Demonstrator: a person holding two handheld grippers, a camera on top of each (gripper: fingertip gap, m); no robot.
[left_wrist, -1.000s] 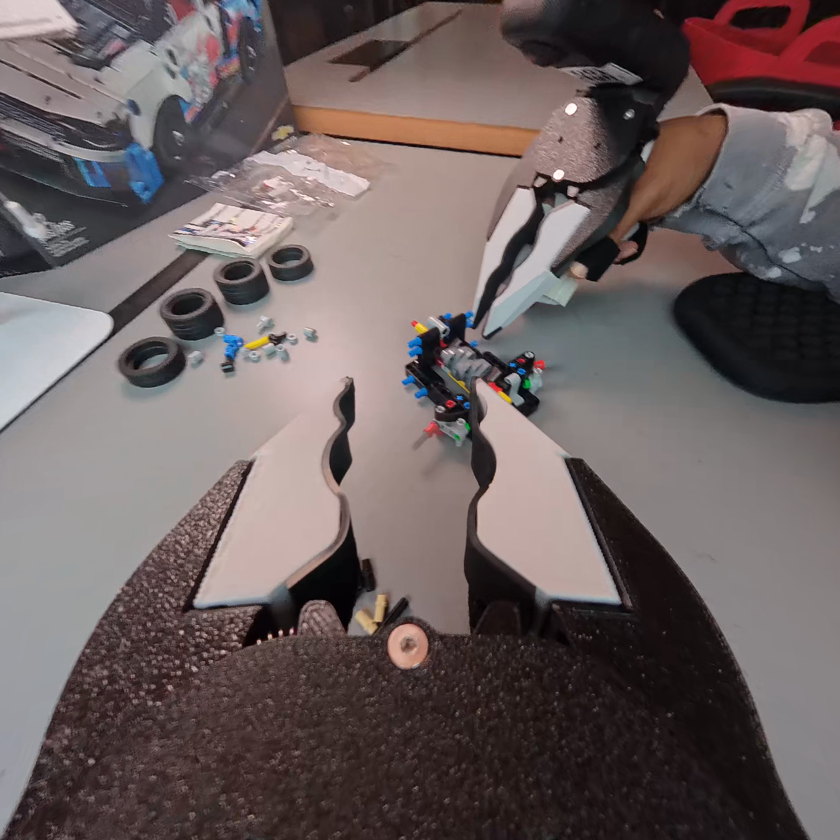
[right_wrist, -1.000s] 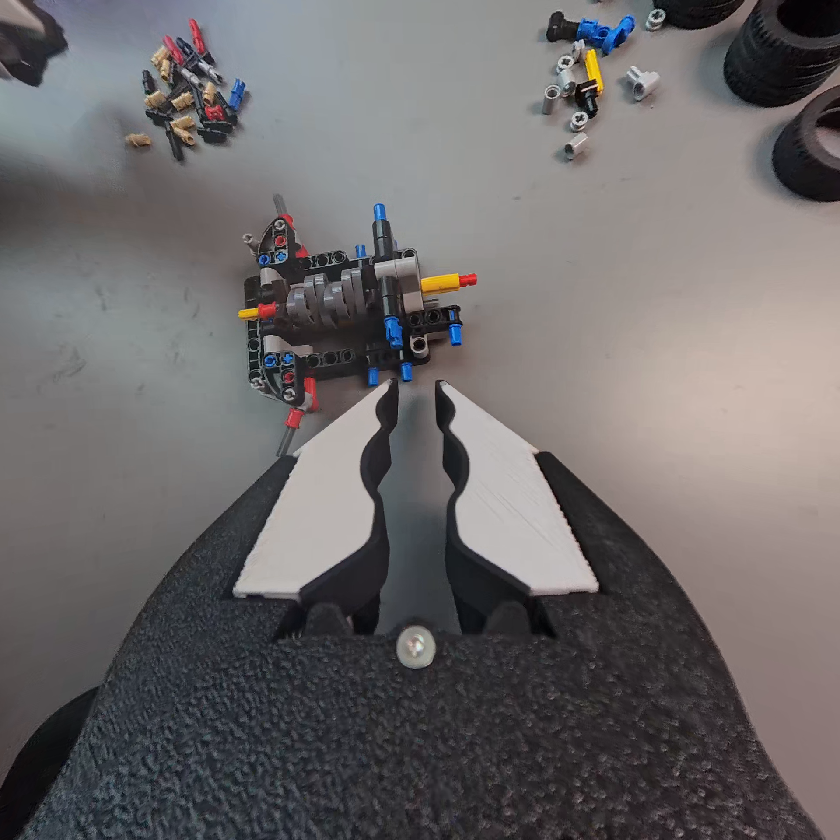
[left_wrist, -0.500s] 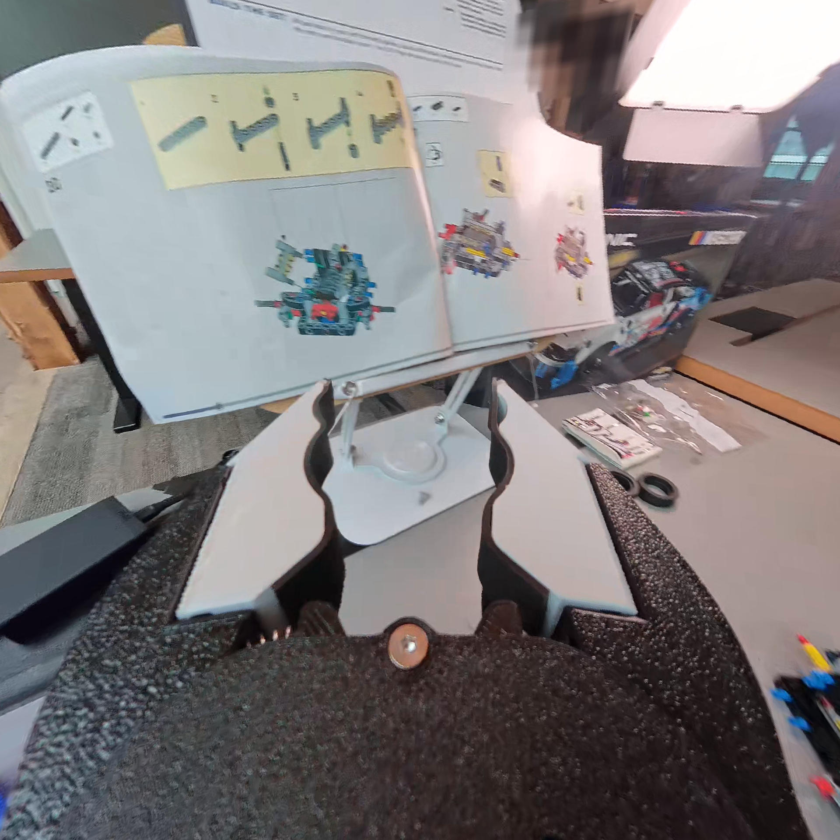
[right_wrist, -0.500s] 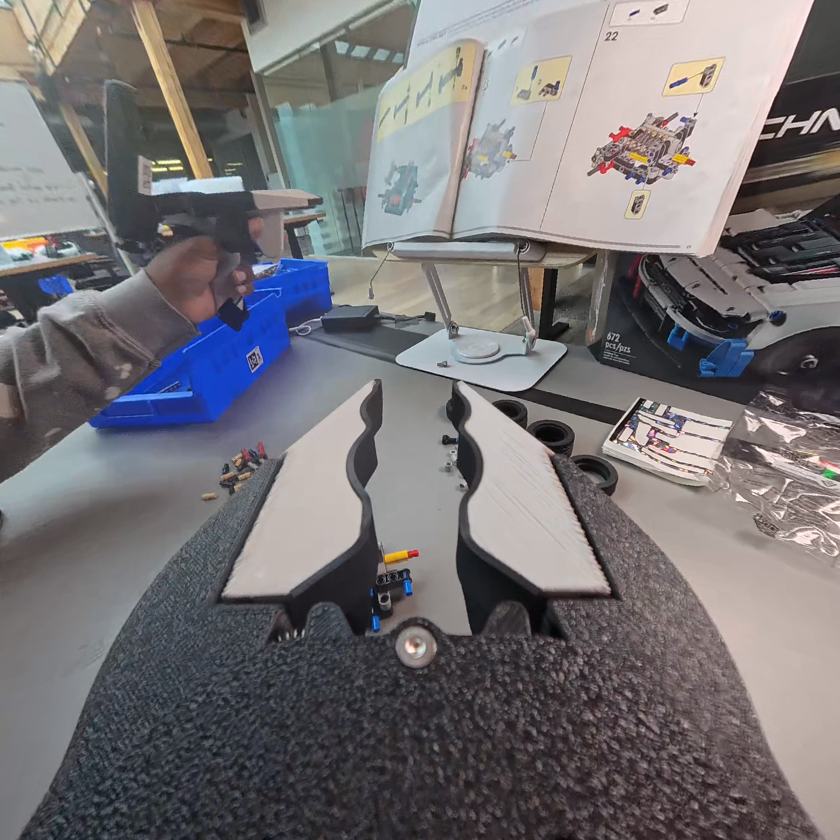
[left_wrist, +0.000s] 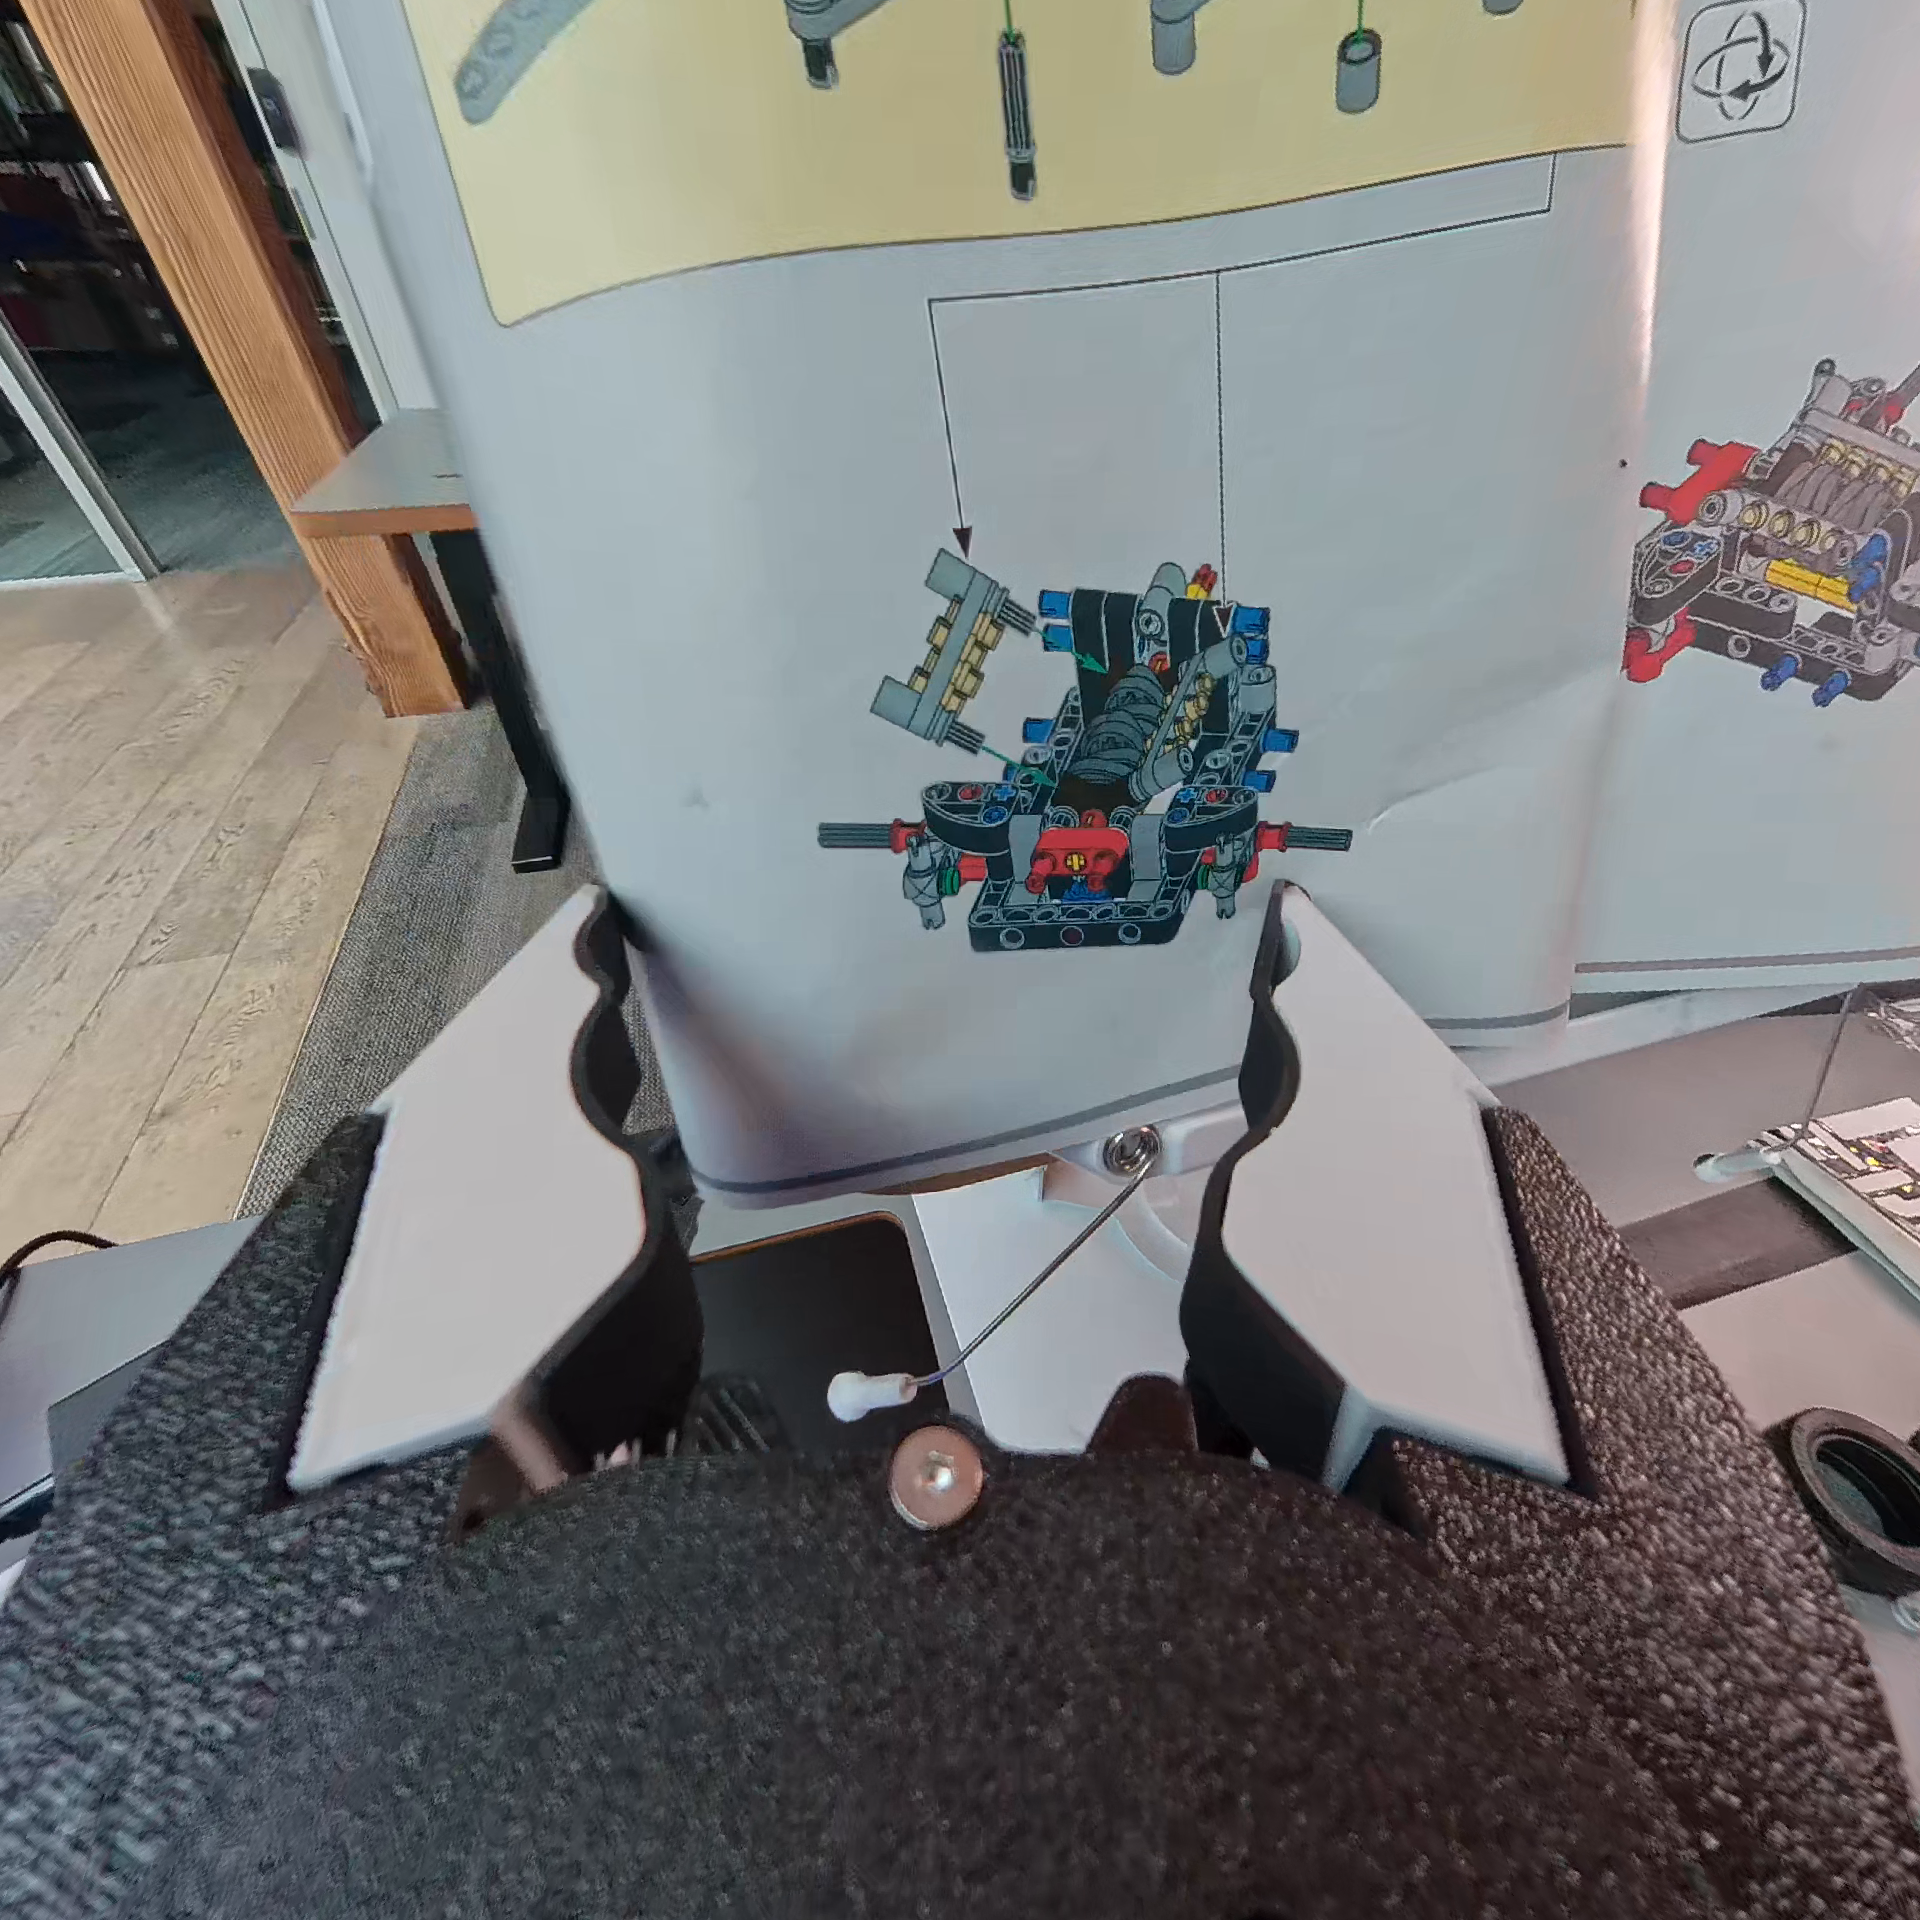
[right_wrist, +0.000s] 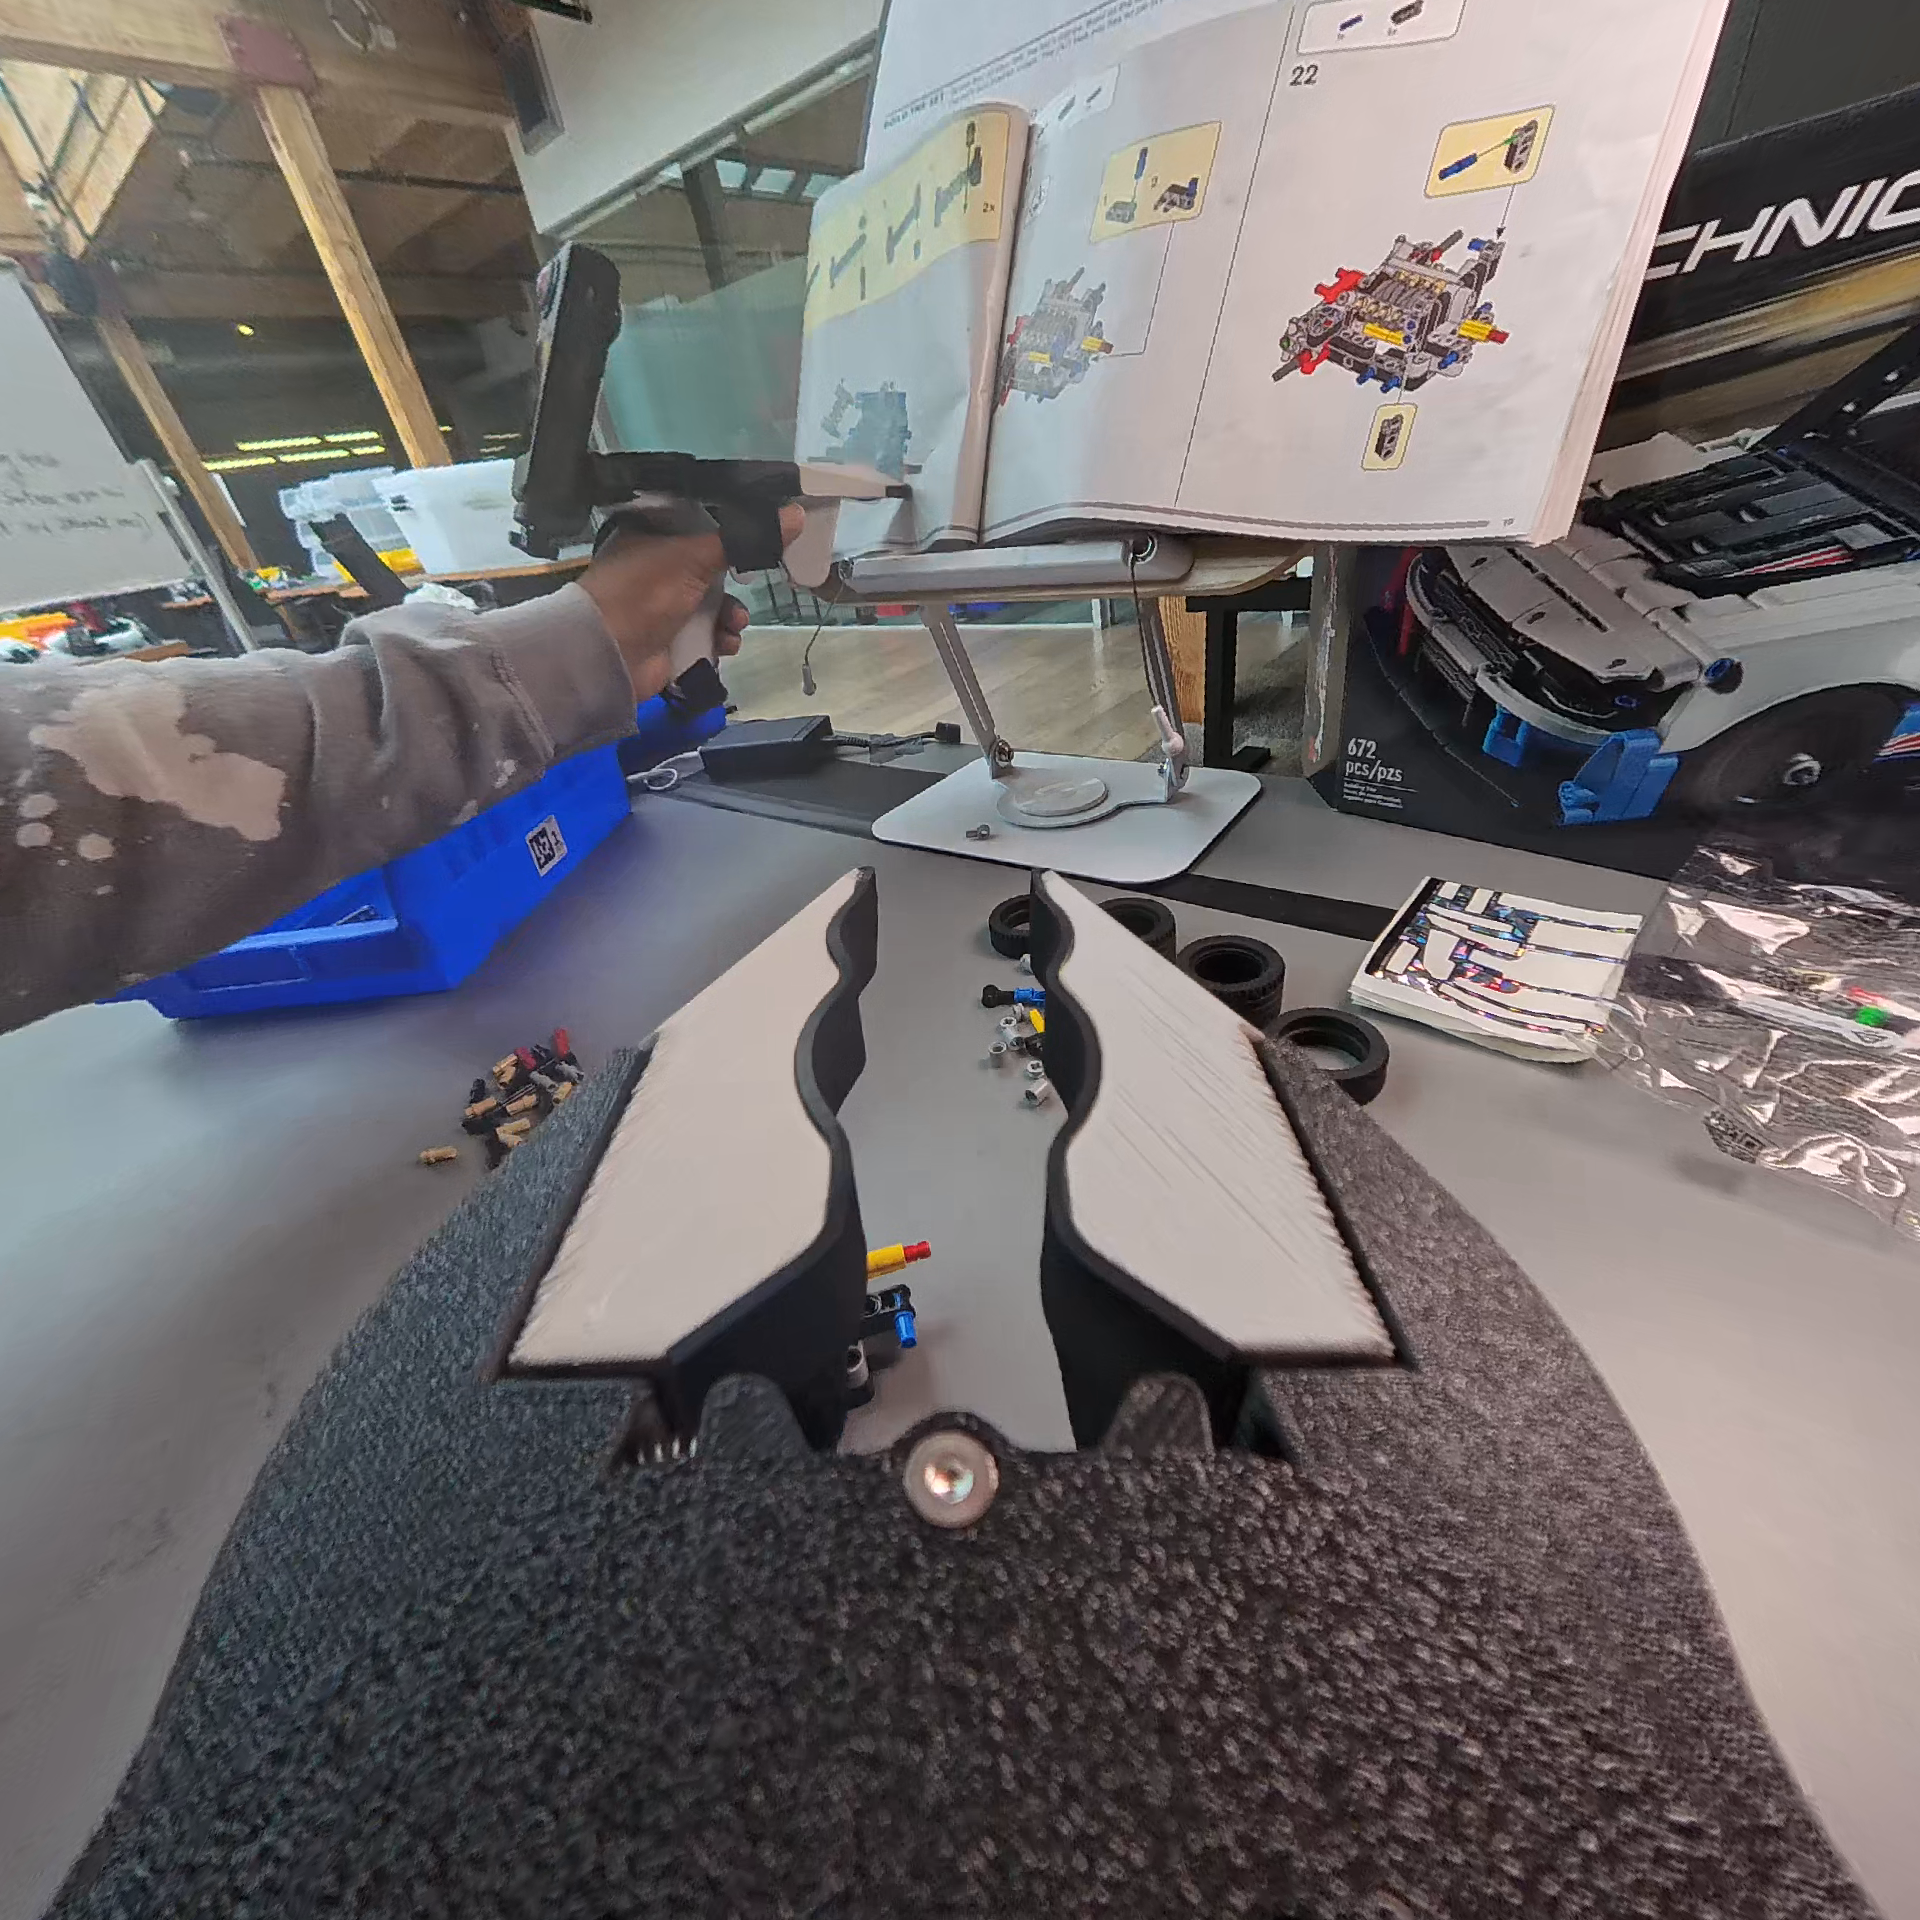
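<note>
A grey bench (right_wrist: 1558, 1351) in a workshop with timber posts is seen, carrying an open instruction booklet (right_wrist: 1247, 312) on a metal stand (right_wrist: 1070, 821).

Left gripper (left_wrist: 940, 914): jaws spread wide, nothing gripped; the lower edge of the booklet's left page (left_wrist: 1039, 675) is framed between the tips, contact not resolvable. From the right wrist view, the fingertips are seen at that page edge.

Right gripper (right_wrist: 956, 894): jaws parted, empty, held above the bench. A partly built brick assembly (right_wrist: 891, 1294) is glimpsed below, between the fingers. Loose pins (right_wrist: 520, 1091) lie to the left, small connectors (right_wrist: 1013, 1039) and black tyres (right_wrist: 1236, 966) ahead, a sticker sheet (right_wrist: 1496, 966) and plastic bag (right_wrist: 1787, 1029) to the right, a blue bin (right_wrist: 416, 894) far left.
</note>
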